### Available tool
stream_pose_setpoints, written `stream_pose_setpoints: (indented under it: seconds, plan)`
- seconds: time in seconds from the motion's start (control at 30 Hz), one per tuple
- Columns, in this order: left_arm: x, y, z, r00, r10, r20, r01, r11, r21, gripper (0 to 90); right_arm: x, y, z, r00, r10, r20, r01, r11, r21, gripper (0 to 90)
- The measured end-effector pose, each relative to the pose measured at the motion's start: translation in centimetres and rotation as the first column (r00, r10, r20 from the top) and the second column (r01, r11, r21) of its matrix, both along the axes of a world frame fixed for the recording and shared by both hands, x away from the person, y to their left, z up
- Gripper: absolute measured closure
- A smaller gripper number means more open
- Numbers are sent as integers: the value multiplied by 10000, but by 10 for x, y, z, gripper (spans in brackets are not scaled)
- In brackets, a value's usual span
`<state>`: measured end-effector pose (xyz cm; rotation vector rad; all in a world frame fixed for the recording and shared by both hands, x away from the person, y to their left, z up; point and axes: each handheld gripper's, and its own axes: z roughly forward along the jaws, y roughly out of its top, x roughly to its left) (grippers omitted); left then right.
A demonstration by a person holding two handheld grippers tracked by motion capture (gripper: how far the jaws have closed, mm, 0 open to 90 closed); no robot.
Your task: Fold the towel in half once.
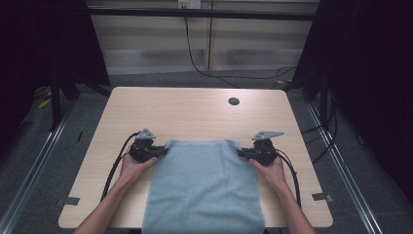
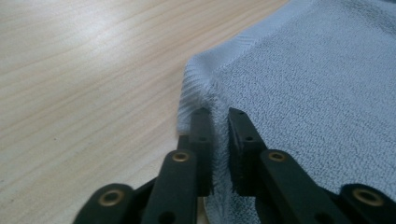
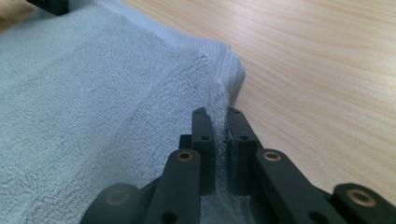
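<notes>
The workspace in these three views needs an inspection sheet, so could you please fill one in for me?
Surface: light wooden table, with a round dark hole near its far right.
Job's things: one light blue towel lying flat, its near end hanging over the table's near edge.
Clutter: nothing seen.
Grippers: left gripper shut on the towel's far left corner; right gripper shut on its far right corner. A fold of cloth is pinched between each pair of jaws.
Cables: a black cable trails from the left gripper, another from the right; a further cable hangs down the back wall.
Surroundings: grey floor, dark curtains on both sides.
</notes>
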<state>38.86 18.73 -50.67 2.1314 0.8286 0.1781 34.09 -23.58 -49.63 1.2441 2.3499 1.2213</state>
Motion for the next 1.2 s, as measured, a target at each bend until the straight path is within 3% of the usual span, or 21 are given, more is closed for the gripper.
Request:
stream_pose_setpoints:
  seconds: [0.07,0.1,0.13,0.23,0.37,0.43,0.53,0.7,0.83,0.87,0.9,0.97,1.03,1.07,1.13,1.2]
  plan:
    - [-3,2,5,10000,-62,18,62,9996,-262,836,-1,-2,4,10000,-38,20,38,9997,246,852]
    - [-5,4,8,9999,-146,-49,143,9980,-614,837,-2,-4,6,9999,-49,137,43,9991,418,853]
    - [-5,4,8,9999,-146,-49,143,9980,-614,838,-3,-5,9,9998,-83,198,71,9979,637,855]
    - [-12,12,28,9997,-164,200,193,9877,-1554,838,-6,-7,19,9988,-128,465,79,9945,1046,856]
    - [-18,21,42,9983,-159,554,270,9782,-2057,838,-10,-9,35,9961,-324,819,221,9921,1238,860]
    - [-20,25,49,9982,-125,588,267,9688,-2465,838,-13,-10,43,9944,-319,1012,179,9904,1367,860]
    - [-21,27,55,9973,-78,729,263,9661,-2567,843,-13,-11,58,9909,-302,1309,87,9868,1617,861]
    - [-11,30,80,9940,287,1052,27,9579,-2871,847,-5,-10,91,9839,-241,1771,-16,9896,1435,862]
    - [4,28,108,9884,531,1423,-87,9551,-2960,847,8,-11,119,9745,-426,2203,83,9879,1546,862]
    - [4,28,108,9884,531,1423,-87,9551,-2960,847,8,-11,119,9745,-426,2203,83,9879,1546,862]
    - [10,26,123,9840,638,1661,-90,9502,-3115,848,15,-12,132,9690,-578,2403,183,9864,1636,863]
    - [15,24,138,9796,738,1868,-120,9500,-3121,849,23,-13,143,9639,-726,2561,289,9849,1706,863]
    - [18,22,151,9756,901,2004,-164,9394,-3423,850,30,-14,155,9585,-918,2698,419,9818,1854,864]
    - [18,22,151,9756,901,2004,-164,9394,-3423,850,30,-14,155,9585,-918,2698,419,9818,1854,864]
    - [19,18,170,9665,984,2372,-121,9401,-3408,850,39,-15,172,9506,-1148,2883,616,9804,1874,865]
    - [17,19,180,9631,906,2536,61,9342,-3568,850,39,-16,182,9430,-1296,3065,674,9763,2057,865]
